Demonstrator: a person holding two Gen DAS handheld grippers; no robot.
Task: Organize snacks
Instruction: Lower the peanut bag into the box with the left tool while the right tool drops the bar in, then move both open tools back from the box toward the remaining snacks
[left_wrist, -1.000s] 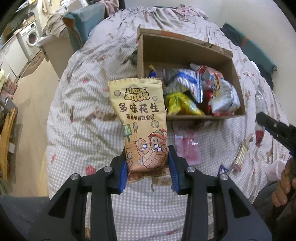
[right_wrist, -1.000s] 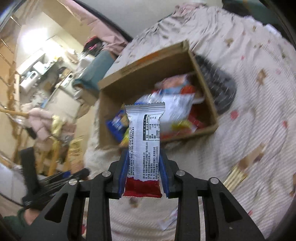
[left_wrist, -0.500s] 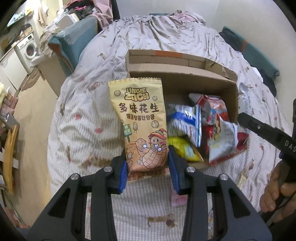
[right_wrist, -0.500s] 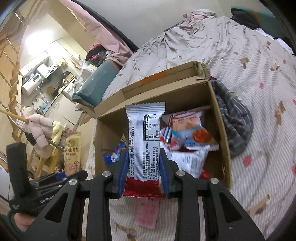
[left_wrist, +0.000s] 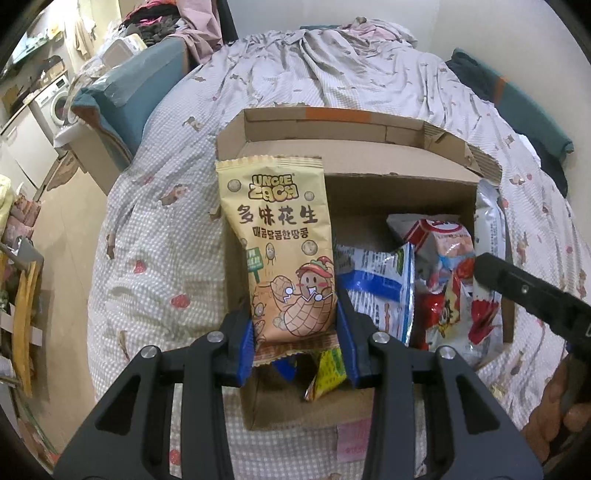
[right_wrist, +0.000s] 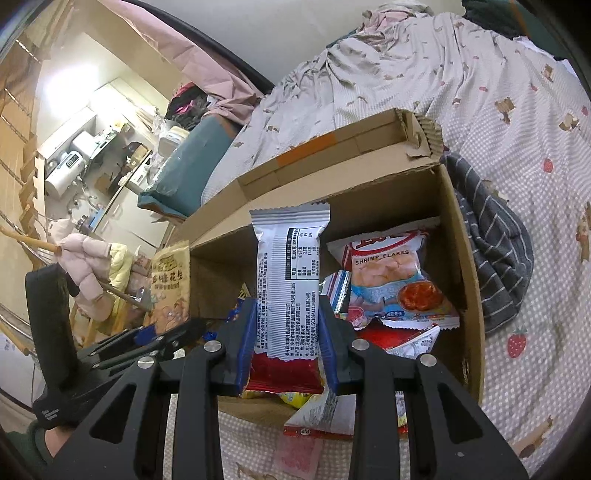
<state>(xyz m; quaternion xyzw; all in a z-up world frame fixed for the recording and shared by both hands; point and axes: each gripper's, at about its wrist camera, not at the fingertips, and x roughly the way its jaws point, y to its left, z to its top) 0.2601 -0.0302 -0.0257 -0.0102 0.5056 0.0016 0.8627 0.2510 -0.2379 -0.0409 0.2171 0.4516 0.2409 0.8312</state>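
My left gripper (left_wrist: 295, 339) is shut on a tan peanut packet (left_wrist: 280, 243), held upright over the left part of an open cardboard box (left_wrist: 332, 125). My right gripper (right_wrist: 284, 347) is shut on a silver and red snack bar wrapper (right_wrist: 288, 273), which stands upright above the same box (right_wrist: 469, 266). Inside lie several snack bags, among them a shrimp flakes bag (right_wrist: 391, 277) and a blue and white bag (left_wrist: 376, 280). The right gripper's body (left_wrist: 528, 291) shows at the right edge of the left wrist view. The left gripper with the peanut packet (right_wrist: 170, 284) shows at the left of the right wrist view.
The box sits on a bed with a checked quilt (left_wrist: 155, 258). A striped grey cloth (right_wrist: 495, 243) lies against the box's right wall. A pink wrapper (left_wrist: 352, 439) lies on the quilt in front of the box. A teal cushion (left_wrist: 129, 96) and a washing machine (left_wrist: 51, 107) stand off to the left.
Both grippers have moved forward toward the box with their packets still held. The box has grown larger and now lies right under both packets.
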